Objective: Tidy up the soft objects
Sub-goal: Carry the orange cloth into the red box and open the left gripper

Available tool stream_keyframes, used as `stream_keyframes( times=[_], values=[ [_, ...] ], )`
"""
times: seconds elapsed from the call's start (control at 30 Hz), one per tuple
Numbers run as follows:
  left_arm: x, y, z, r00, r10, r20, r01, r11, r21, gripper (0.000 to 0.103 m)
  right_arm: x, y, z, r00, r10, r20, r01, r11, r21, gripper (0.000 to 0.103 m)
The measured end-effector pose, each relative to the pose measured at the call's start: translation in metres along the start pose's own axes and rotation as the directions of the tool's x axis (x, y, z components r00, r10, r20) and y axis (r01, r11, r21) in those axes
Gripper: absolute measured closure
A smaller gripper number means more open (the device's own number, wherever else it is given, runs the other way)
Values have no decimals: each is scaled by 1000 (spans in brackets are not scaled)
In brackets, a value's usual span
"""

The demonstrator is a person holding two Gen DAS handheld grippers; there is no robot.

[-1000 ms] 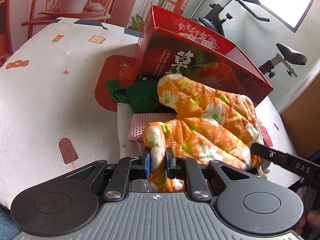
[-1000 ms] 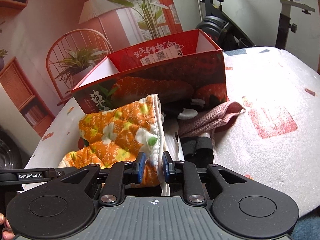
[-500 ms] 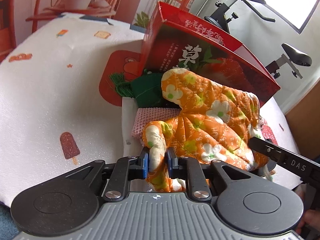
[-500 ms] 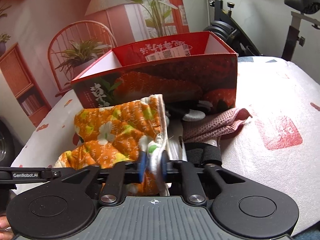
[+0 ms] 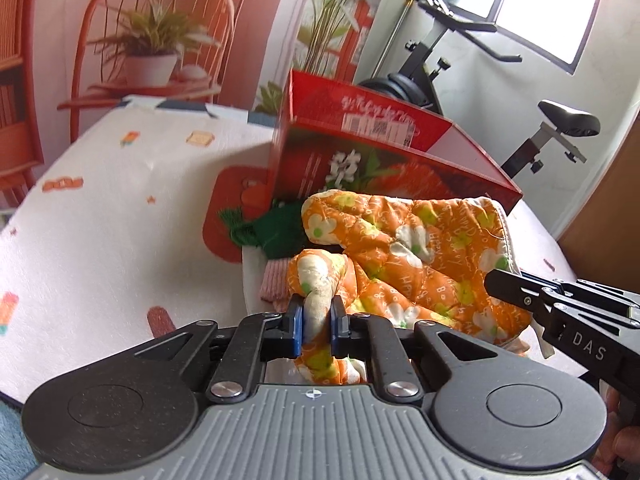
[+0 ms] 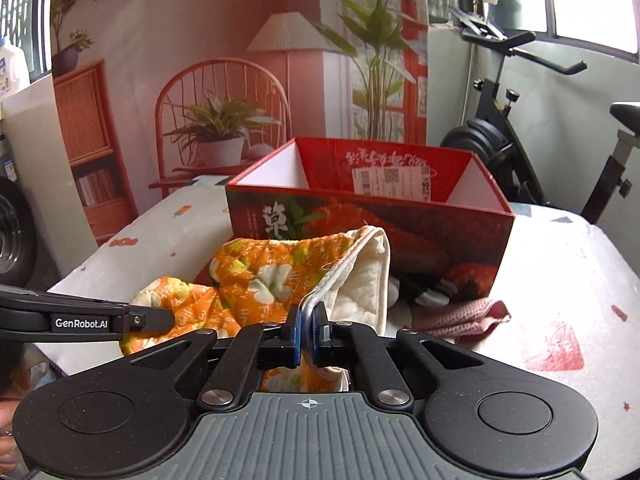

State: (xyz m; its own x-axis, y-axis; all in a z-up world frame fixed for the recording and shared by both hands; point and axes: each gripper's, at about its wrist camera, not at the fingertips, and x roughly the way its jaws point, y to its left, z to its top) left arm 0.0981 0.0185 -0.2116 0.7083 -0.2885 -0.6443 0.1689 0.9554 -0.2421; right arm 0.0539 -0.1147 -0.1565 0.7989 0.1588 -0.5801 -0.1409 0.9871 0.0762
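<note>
our left gripper (image 5: 317,322) is closing on the thumb of the orange floral oven mitt (image 5: 404,256), pads pressing it. mitt hangs just in front of the red strawberry box (image 6: 372,208), over a green cloth (image 5: 276,232) & pink knit cloth (image 6: 460,316). right gripper (image 6: 307,334) is clamped tight on the mitt's white cuff edge.

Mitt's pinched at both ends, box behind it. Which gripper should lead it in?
Right, probably. The right gripper pinches the oven mitt by its cuff, squarely facing the open red box. The left gripper holds the thumb end, off the box's corner.
</note>
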Motion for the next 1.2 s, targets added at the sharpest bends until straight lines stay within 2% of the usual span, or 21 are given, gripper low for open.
stream_keyframes(
  times=[0.33,0.57,0.67,0.83,1.0,1.13,1.2],
  values=[
    [-13,-17,9,999,-8,51,5,998,56,90,-14,-11,10,999,-4,50,2,999,34,99],
    [-22,-29,18,992,-59,111,47,993,104,90,-25,-28,17,993,-9,117,2,998,65,99],
    [-21,-37,25,991,-58,119,42,990,134,90,-27,-39,27,991,-3,133,-7,997,75,99],
    [-17,-48,49,984,-65,163,32,981,193,89,-27,-53,65,986,21,168,-27,999,34,99],
    [-7,-58,90,974,-65,217,17,977,213,89,-13,-70,111,982,43,183,-43,999,-6,99],
    [14,-62,124,970,-10,244,-44,975,217,89,15,-87,146,981,56,185,-53,998,-22,99],
    [31,-62,142,973,16,230,-63,977,201,89,34,-97,162,982,61,179,-59,998,-15,99]
  ],
)
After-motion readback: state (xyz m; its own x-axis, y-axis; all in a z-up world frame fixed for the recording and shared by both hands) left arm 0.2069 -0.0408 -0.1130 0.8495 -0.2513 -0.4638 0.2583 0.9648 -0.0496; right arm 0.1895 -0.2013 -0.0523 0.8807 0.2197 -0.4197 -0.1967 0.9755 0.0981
